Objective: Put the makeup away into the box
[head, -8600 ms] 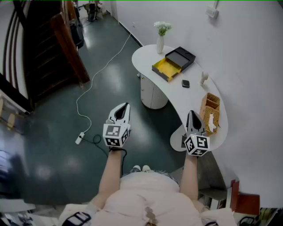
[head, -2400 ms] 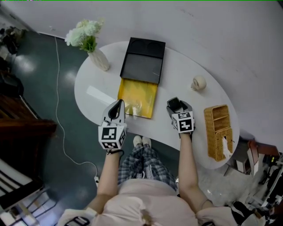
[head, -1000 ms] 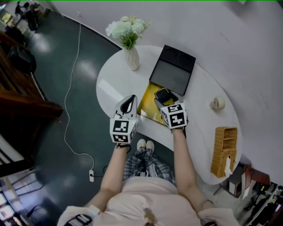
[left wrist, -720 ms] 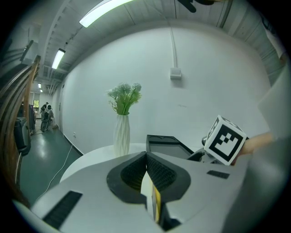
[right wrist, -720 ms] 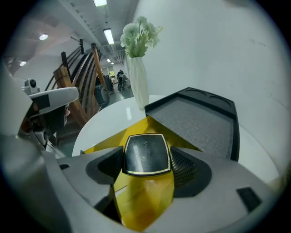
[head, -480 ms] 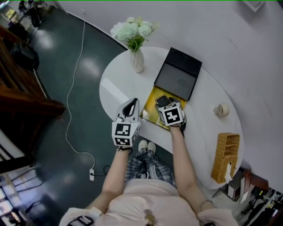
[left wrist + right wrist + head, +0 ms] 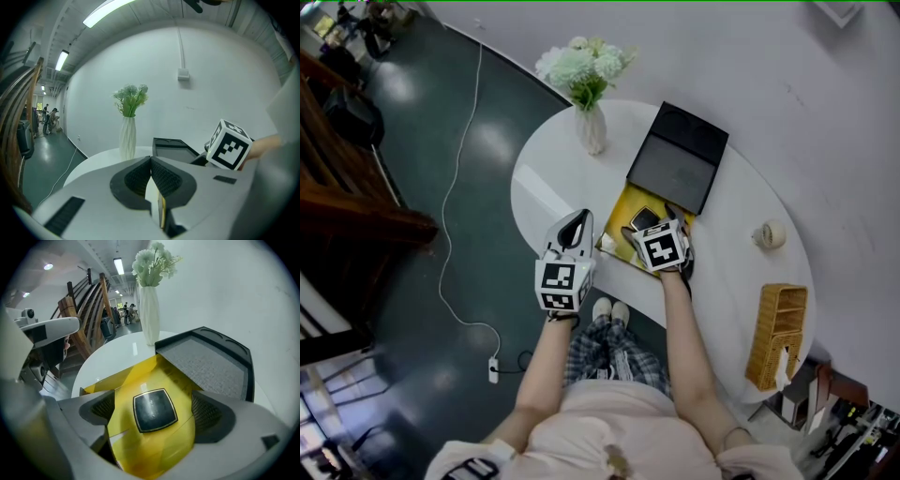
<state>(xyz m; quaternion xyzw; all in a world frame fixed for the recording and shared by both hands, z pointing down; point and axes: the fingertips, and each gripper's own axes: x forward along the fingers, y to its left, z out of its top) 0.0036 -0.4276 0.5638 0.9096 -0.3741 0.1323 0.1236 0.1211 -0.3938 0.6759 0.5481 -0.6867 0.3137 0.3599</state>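
Note:
A small black square makeup compact (image 7: 154, 408) lies flat on the yellow inside of the open box (image 7: 157, 373). In the head view the compact (image 7: 645, 219) sits in the box (image 7: 628, 201) at the table's near edge. My right gripper (image 7: 652, 223) points steeply down over it. Its jaws are opening, and the compact lies between them with gaps on both sides, untouched by the pads (image 7: 99, 409). The box's black lid (image 7: 678, 159) lies just behind. My left gripper (image 7: 576, 219) hovers left of the box, shut, with nothing between its fingertips (image 7: 151, 159).
A white vase with pale flowers (image 7: 589, 127) stands at the back left of the white table (image 7: 548, 183). A small round object (image 7: 770, 232) and a wicker basket (image 7: 780, 336) are at the right. A white cable (image 7: 455, 187) runs over the dark floor.
My right gripper came down into the yellow box with the compact, and its jaws then spread apart, leaving the compact lying in the box. The left gripper stayed put.

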